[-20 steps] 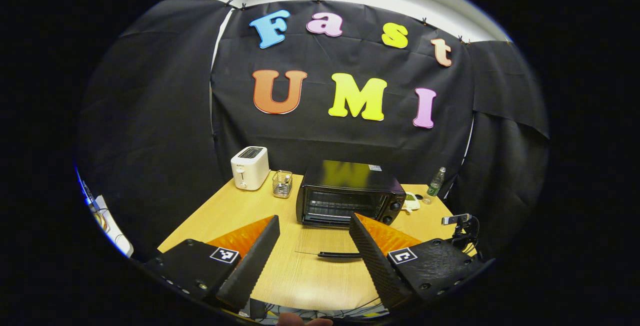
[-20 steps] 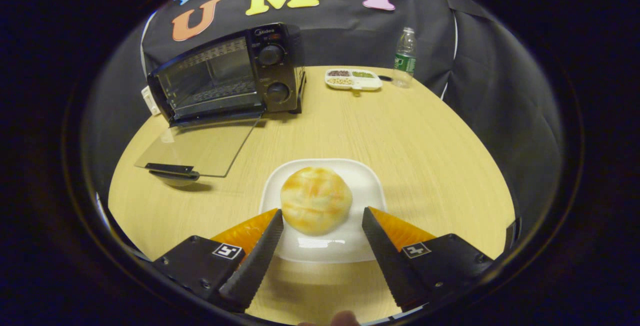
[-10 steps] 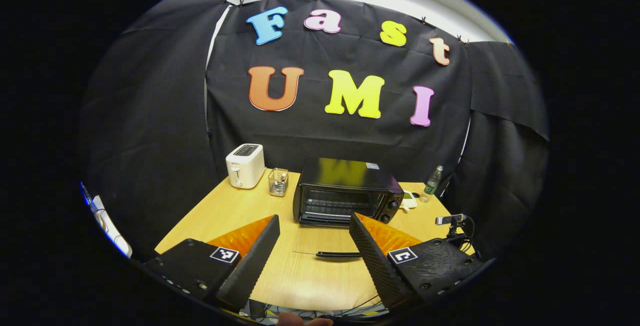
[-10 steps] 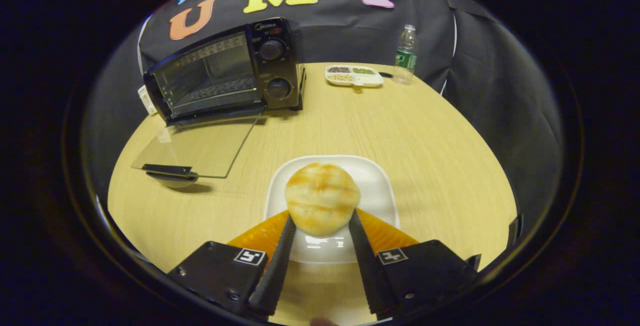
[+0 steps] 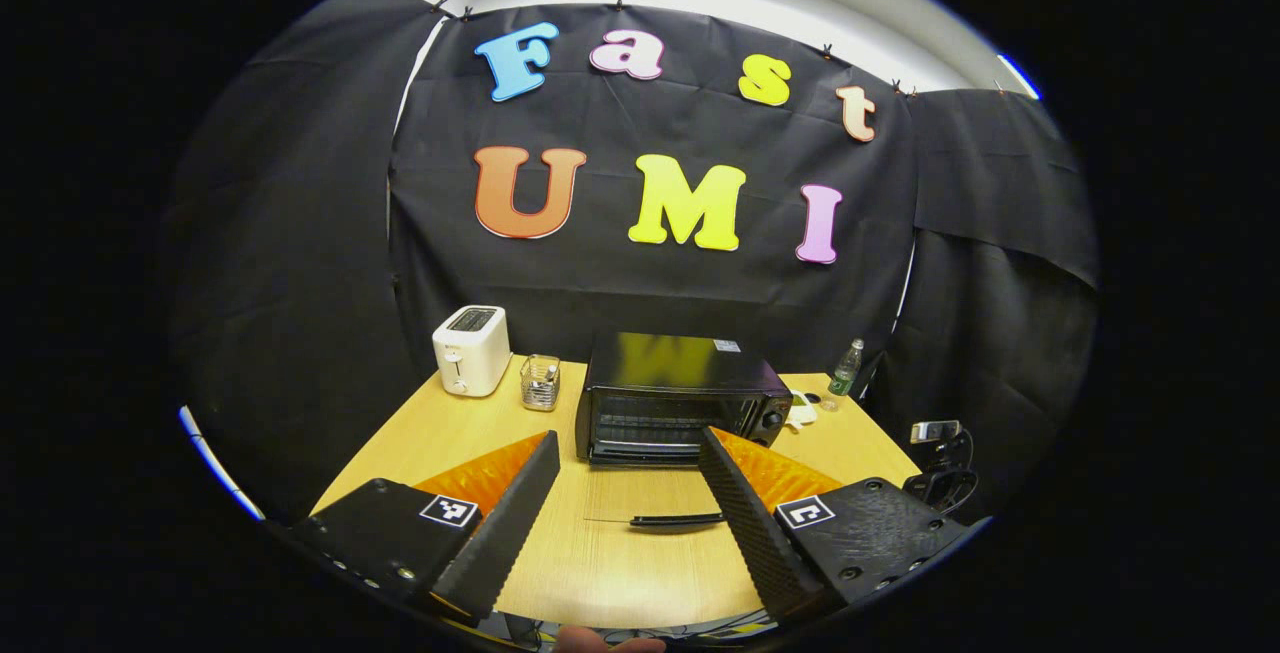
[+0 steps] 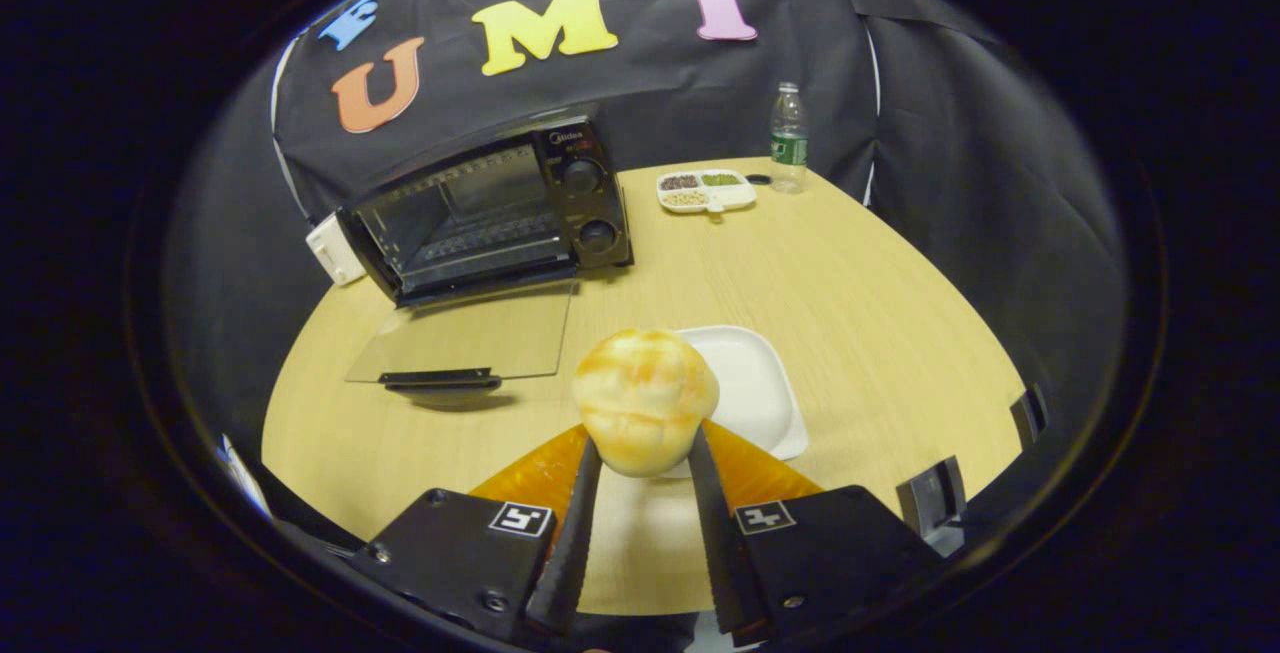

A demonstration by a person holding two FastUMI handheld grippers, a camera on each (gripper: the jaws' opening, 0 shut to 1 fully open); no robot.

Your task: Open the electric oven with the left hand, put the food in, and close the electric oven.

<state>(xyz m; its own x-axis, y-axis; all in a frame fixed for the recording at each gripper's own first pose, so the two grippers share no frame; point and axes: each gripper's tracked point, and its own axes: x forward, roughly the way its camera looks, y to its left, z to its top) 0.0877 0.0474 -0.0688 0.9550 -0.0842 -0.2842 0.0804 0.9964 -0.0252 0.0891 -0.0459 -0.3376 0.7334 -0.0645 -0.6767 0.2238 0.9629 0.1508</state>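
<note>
Right gripper view showed the right tool [image 6: 640, 448] pinching the bun [image 6: 645, 411] from both sides and holding it clear of the white plate [image 6: 752, 388], which lay on the table [image 6: 860, 293] at about 2 o'clock of the bun. The electric oven [image 6: 495, 213] stood at 11 o'clock with its glass door [image 6: 470, 338] folded flat onto the table, so the opening step looked done and the carrying step was in hand. The next move would call for taking the bun over the lowered door and onto the wire rack inside without brushing the door's dark handle [image 6: 440, 379].

In the left gripper view the left tool [image 5: 625, 458] hung spread and empty, aimed at the oven at 12 o'clock.

The bun looked soft, round and golden-streaked, likely to dent under a hard squeeze. The plate was smooth, glossy and square with rounded corners; the oven was a dark metal box with two round knobs; the table was pale wood-grain.
</note>
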